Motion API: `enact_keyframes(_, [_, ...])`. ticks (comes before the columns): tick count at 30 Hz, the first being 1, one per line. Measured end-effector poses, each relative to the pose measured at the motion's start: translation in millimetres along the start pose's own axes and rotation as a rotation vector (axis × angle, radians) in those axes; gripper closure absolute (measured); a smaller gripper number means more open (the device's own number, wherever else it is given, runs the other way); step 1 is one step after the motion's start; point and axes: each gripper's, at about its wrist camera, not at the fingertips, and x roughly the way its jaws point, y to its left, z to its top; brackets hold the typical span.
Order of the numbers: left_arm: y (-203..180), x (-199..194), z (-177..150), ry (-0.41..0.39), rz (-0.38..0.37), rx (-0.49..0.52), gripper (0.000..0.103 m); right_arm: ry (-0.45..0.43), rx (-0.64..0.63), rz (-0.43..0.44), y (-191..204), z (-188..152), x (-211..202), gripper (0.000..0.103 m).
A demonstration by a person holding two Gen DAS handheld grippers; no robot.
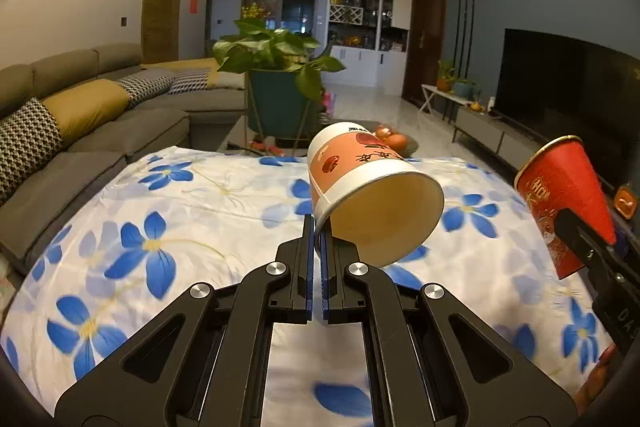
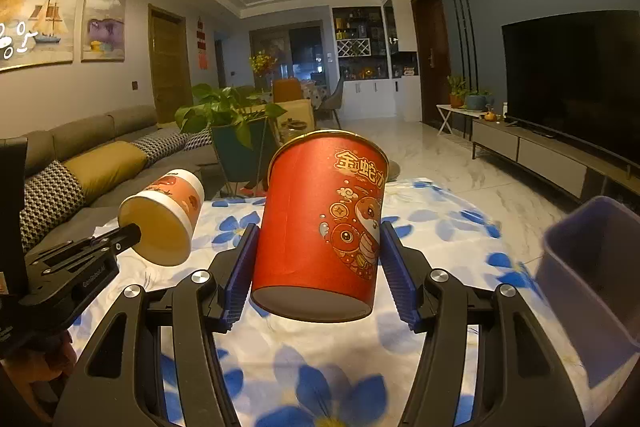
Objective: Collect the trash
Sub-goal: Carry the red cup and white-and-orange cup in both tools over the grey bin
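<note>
1. My left gripper (image 1: 317, 227) was pinched almost fully together on the rim of the orange-and-white paper cup (image 1: 360, 183) — the wall of the cup sat between the blue pads, and the cup hung tipped on its side above the flowered cloth (image 1: 160, 211), its open mouth facing back toward me.
2. My right gripper (image 2: 320, 259) stood about half open, its blue pads pressed on either side of the red paper cup (image 2: 324, 215), which it held off the cloth, leaning a little to the left; the cup's base faced me, and its mouth at the far end was hidden from me.
3. From the left wrist view the red cup showed only at the right edge, partly covered by one of my right fingers.
4. A grey-purple bin (image 2: 592, 287) sat near the right edge of the right wrist view, blurred and cut off by the frame; I could not tell what was inside.
5. At the far end of the cloth stood a potted plant (image 1: 280, 67) in a dark green pot, and some orange fruit lay behind the orange-and-white cup, mostly hidden by it.
6. A grey sofa (image 1: 100, 107) with yellow and checked cushions ran along the left, a dark television (image 2: 572, 79) on a low cabinet along the right.
</note>
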Motion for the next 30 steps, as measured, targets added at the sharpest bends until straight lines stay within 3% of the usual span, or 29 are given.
enact_keyframes(18, [-105,-40,-14,-0.016,-0.164,0.09,0.101,-0.05,0.053,-0.123,-78,-5,-75,0.045])
enact_keyframes(30, [-211,-33,-20,-0.024,-0.331,0.218,0.101,-0.093,0.134,-0.315,-160,-8,-98,0.045])
